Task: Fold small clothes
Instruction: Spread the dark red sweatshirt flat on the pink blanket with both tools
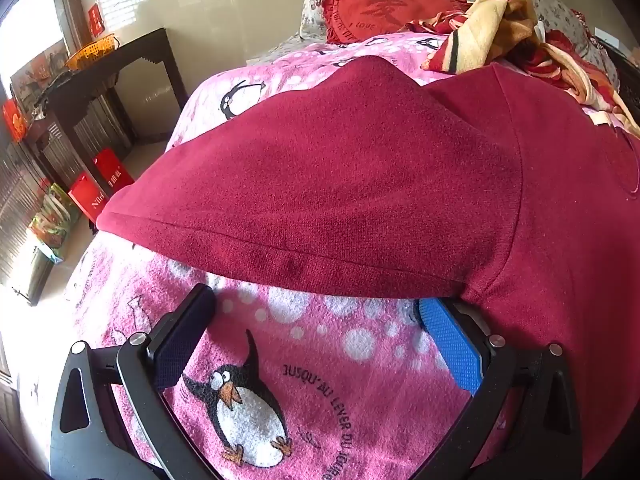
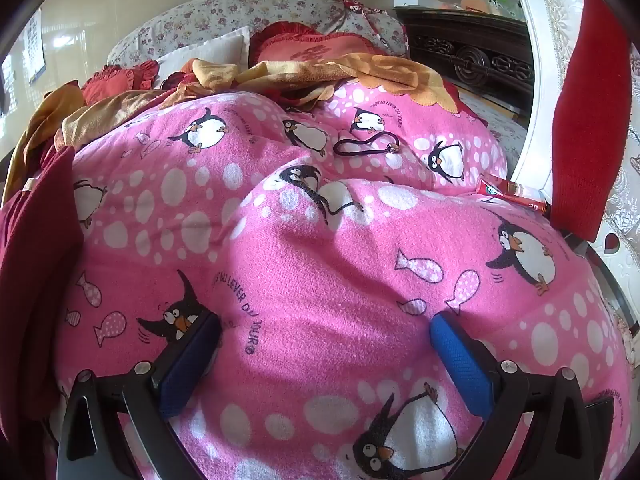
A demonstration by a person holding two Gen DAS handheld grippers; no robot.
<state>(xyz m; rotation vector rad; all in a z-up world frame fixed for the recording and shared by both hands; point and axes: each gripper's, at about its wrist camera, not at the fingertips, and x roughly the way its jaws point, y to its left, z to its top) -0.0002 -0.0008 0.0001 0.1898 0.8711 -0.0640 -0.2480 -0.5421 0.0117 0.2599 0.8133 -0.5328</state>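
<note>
A dark red shirt (image 1: 360, 184) lies spread on the pink penguin blanket (image 1: 320, 360), its short sleeve pointing left. My left gripper (image 1: 316, 300) is open and empty, just below the sleeve's hem; its right blue pad (image 1: 448, 340) sits at the underarm seam. In the right wrist view the shirt's edge (image 2: 28, 248) shows at the far left. My right gripper (image 2: 324, 324) is open and empty over the bare blanket (image 2: 320, 264), apart from the shirt.
Red heart pillows (image 1: 384, 4) and a crumpled yellow-red blanket (image 1: 492, 28) lie at the bed's head. A dark hair tie (image 2: 364, 146) and a red wrapper (image 2: 516, 192) lie on the blanket. A dark side table (image 1: 120, 64) and red bags (image 1: 100, 184) stand left of the bed.
</note>
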